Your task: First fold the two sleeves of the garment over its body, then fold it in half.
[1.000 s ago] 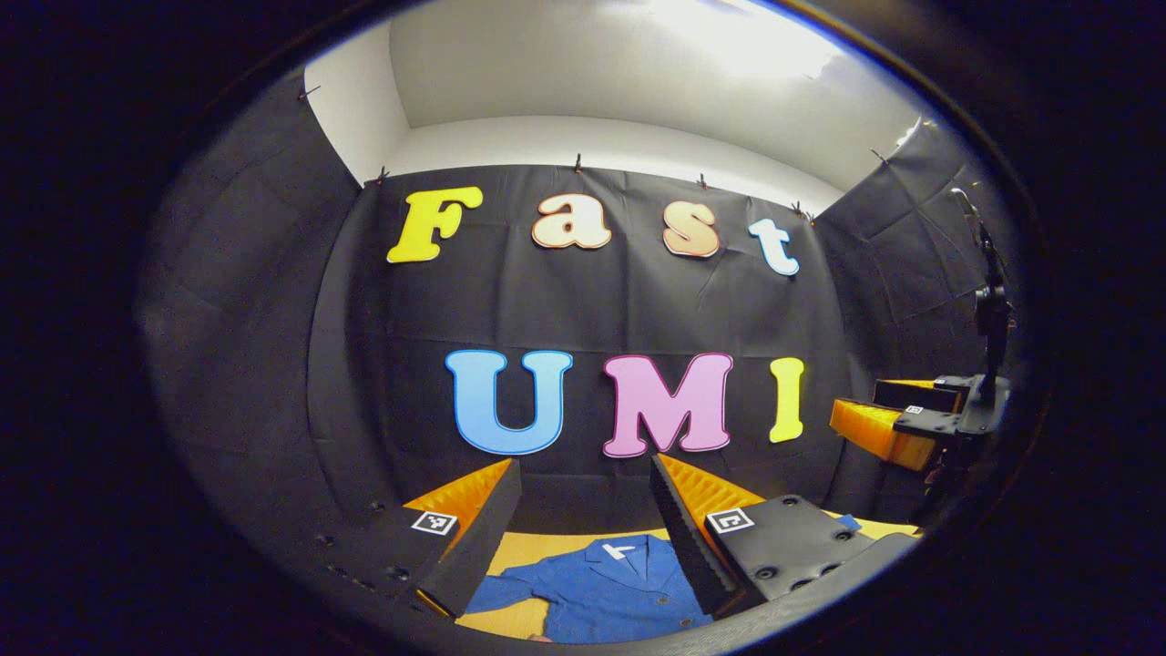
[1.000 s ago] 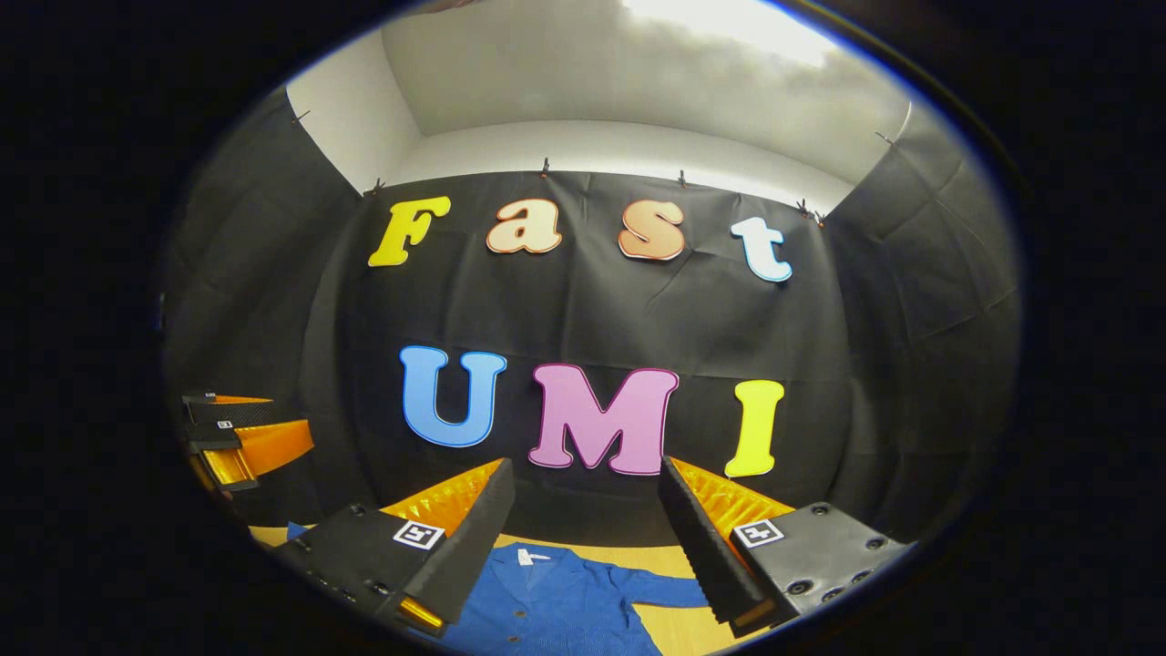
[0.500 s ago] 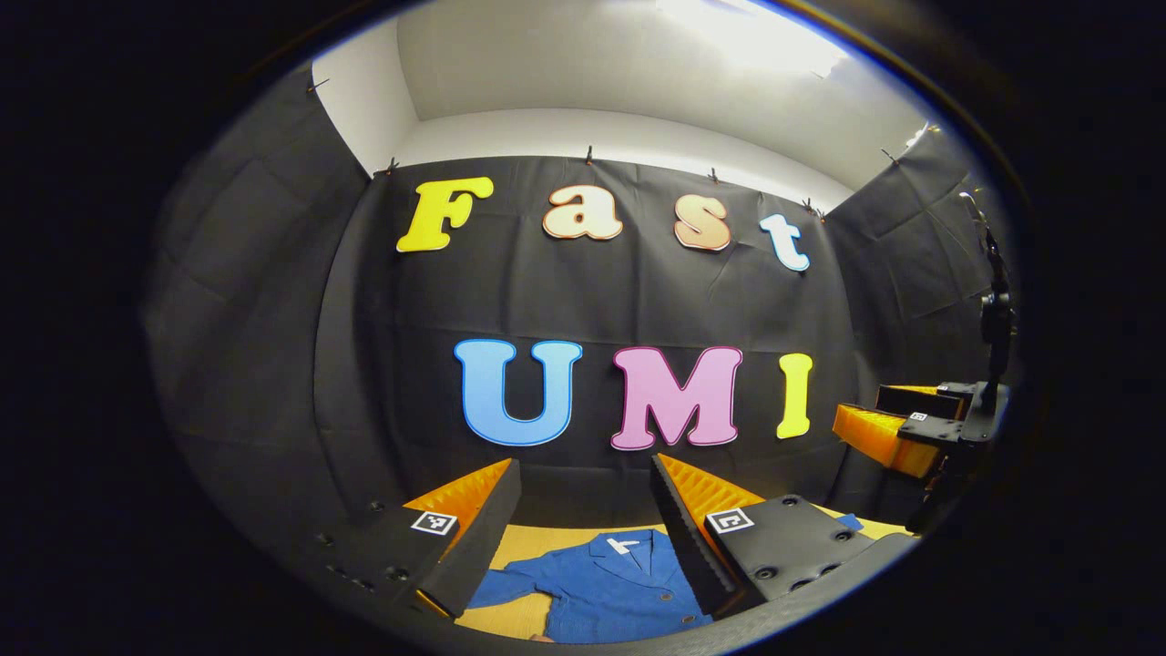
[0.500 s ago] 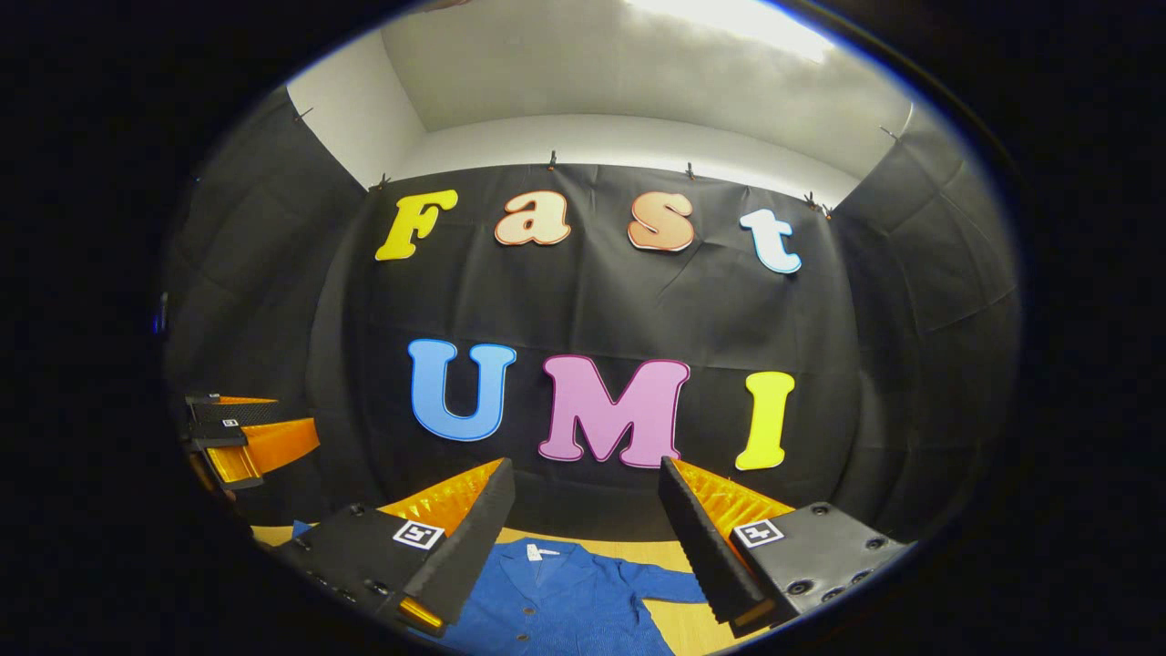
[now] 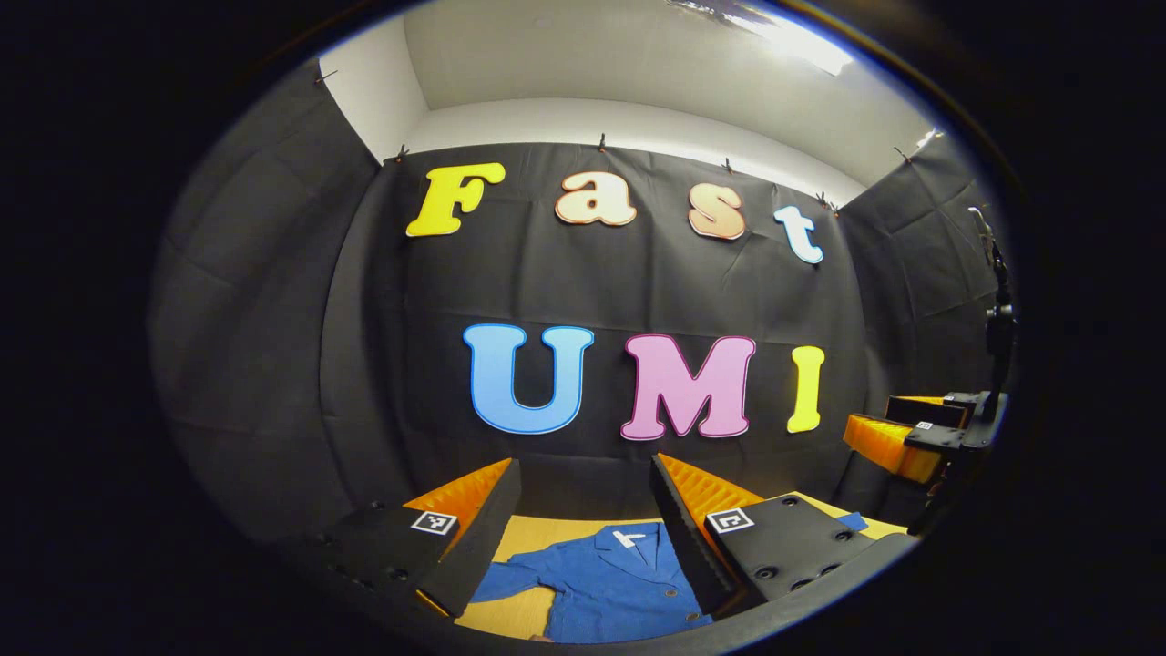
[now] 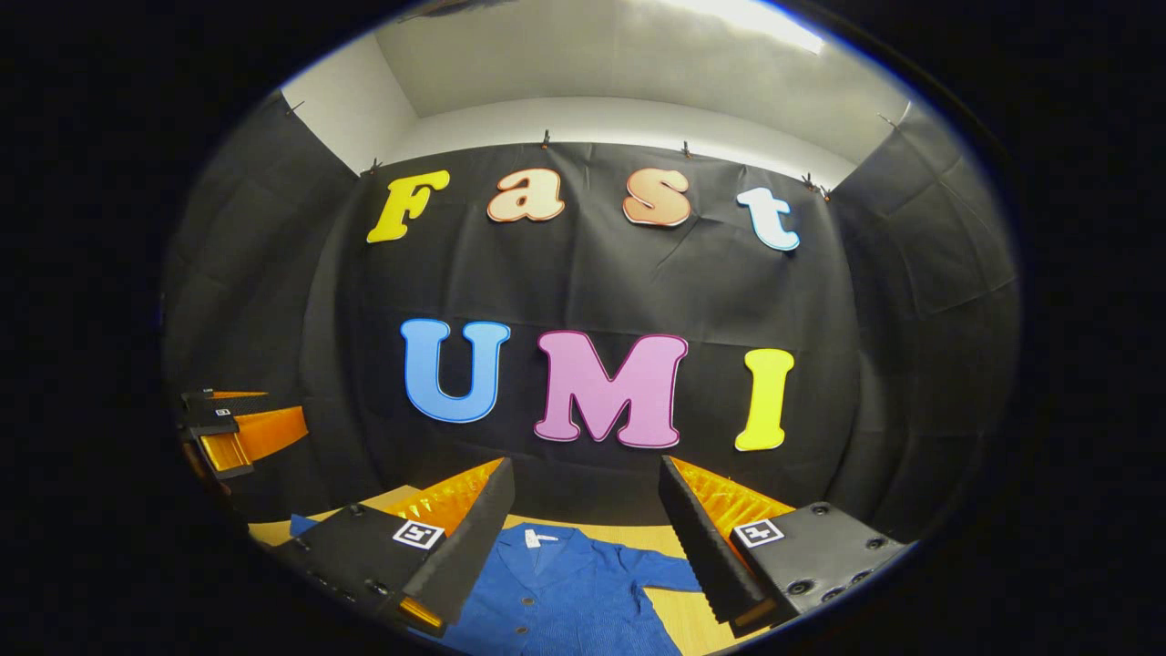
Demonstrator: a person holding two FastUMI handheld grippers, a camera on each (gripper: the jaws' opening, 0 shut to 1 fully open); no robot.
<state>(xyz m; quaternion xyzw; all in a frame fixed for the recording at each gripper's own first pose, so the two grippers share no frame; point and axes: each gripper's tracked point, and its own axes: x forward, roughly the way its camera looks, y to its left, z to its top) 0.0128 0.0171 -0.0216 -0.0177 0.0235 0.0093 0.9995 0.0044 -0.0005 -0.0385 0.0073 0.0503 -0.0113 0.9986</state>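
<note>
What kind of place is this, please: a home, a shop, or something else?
Most likely a recording booth for manipulation demonstrations, not a home. Black cloth is clipped up as walls below a plain white ceiling, a blue jacket lies spread on a bare wooden table, and the left gripper and right gripper hover open above it.

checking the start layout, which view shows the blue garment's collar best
The right gripper view: the collar of the blue garment sits unobstructed between the fingers. In the left gripper view the collar is partly cut off by a finger.
</note>
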